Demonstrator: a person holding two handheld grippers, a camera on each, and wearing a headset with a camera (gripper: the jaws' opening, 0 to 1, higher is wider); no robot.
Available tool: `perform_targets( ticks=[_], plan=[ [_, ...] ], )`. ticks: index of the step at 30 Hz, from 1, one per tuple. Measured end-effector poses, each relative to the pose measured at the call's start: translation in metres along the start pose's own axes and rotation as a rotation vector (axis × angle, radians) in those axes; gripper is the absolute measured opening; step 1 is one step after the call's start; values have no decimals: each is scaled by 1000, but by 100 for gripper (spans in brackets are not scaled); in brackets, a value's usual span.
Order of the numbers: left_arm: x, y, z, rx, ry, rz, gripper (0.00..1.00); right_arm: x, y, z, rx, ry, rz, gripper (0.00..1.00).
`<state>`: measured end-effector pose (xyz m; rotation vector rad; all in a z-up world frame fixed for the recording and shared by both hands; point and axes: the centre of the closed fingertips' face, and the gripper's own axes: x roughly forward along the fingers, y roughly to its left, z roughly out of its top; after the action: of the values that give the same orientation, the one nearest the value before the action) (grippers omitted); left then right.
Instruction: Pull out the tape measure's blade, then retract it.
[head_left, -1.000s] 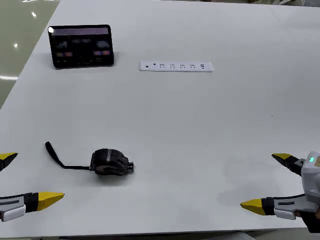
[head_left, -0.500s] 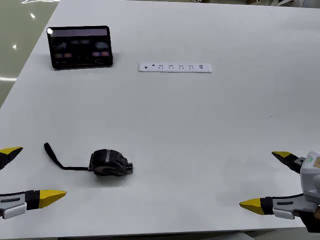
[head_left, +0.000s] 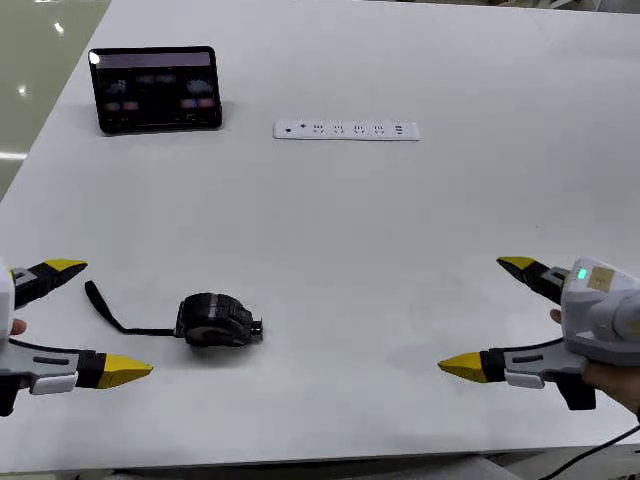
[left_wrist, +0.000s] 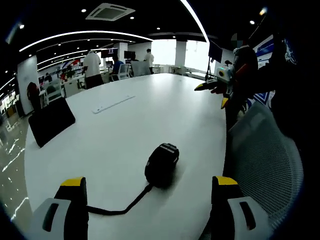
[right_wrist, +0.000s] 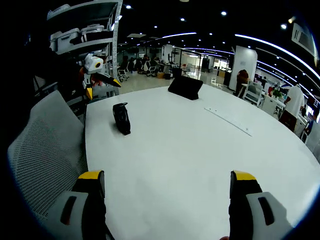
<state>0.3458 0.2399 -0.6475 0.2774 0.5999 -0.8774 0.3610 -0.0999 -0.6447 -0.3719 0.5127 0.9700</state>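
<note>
A black tape measure (head_left: 216, 320) with a black wrist strap (head_left: 105, 308) lies on the white table (head_left: 380, 230), near its front left. My left gripper (head_left: 95, 320) stands open just left of it, yellow-tipped jaws on either side of the strap end. In the left gripper view the tape measure (left_wrist: 162, 163) lies ahead between the jaws of my left gripper (left_wrist: 149, 187), strap (left_wrist: 117, 207) trailing toward me. My right gripper (head_left: 492, 315) is open at the front right, nothing in it. The right gripper view has the tape measure (right_wrist: 121, 117) far off, with the left gripper (right_wrist: 97, 80) beyond it.
A dark tablet (head_left: 155, 89) stands propped at the far left of the table. A white power strip (head_left: 346, 130) lies at the far middle. A mesh chair back (left_wrist: 265, 160) sits by the table's near edge. People stand in the room behind (left_wrist: 92, 64).
Both grippers have moved inward over the table, the left one closer to the tape measure's strap. The tape measure has not moved.
</note>
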Motion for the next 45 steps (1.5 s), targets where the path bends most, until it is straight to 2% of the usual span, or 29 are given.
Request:
perform_targets(
  ticks=[1, 3, 6, 8, 11, 14, 16, 19, 23, 26, 31, 33, 35, 36, 37, 41, 45],
  plan=[
    [5, -3, -1, 28, 29, -25, 100, 7, 3, 4, -11, 6, 15, 100],
    [13, -6, -1, 66, 56, -68, 100, 17, 7, 10, -39, 11, 36, 100],
    [23, -7, 2, 131, 90, -105, 100, 30, 11, 17, -61, 8, 70, 100],
    [30, -8, 5, 147, 105, -126, 99, 38, 15, 20, -74, 9, 95, 100],
    [42, -10, 3, 206, 181, -176, 94, 54, 22, 26, -111, 2, 140, 100],
    [52, -18, 5, 241, 213, -244, 89, 70, 27, 28, -142, 17, 167, 100],
    [61, -18, 8, 281, 225, -253, 88, 81, 35, 33, -156, 20, 198, 100],
    [72, -22, 9, 307, 262, -290, 85, 97, 46, 36, -184, 34, 241, 100],
    [87, -27, 7, 359, 306, -319, 82, 118, 63, 38, -232, 63, 298, 94],
    [96, -30, 0, 393, 344, -338, 71, 133, 74, 39, -250, 80, 332, 92],
    [108, -40, -7, 415, 371, -376, 57, 154, 87, 42, -290, 106, 372, 82],
    [110, -42, -9, 419, 379, -387, 54, 160, 92, 45, -289, 107, 391, 79],
    [108, -37, -18, 486, 435, -398, 35, 168, 96, 47, -300, 108, 403, 73],
    [109, -43, -20, 494, 425, -414, 35, 173, 99, 48, -298, 113, 415, 70],
    [109, -44, -21, 486, 425, -406, 35, 176, 100, 48, -293, 119, 421, 67],
    [111, -43, -22, 493, 439, -387, 34, 193, 106, 46, -289, 141, 436, 57],
    [111, -41, -22, 491, 440, -382, 34, 203, 113, 38, -286, 168, 448, 46]
  ],
)
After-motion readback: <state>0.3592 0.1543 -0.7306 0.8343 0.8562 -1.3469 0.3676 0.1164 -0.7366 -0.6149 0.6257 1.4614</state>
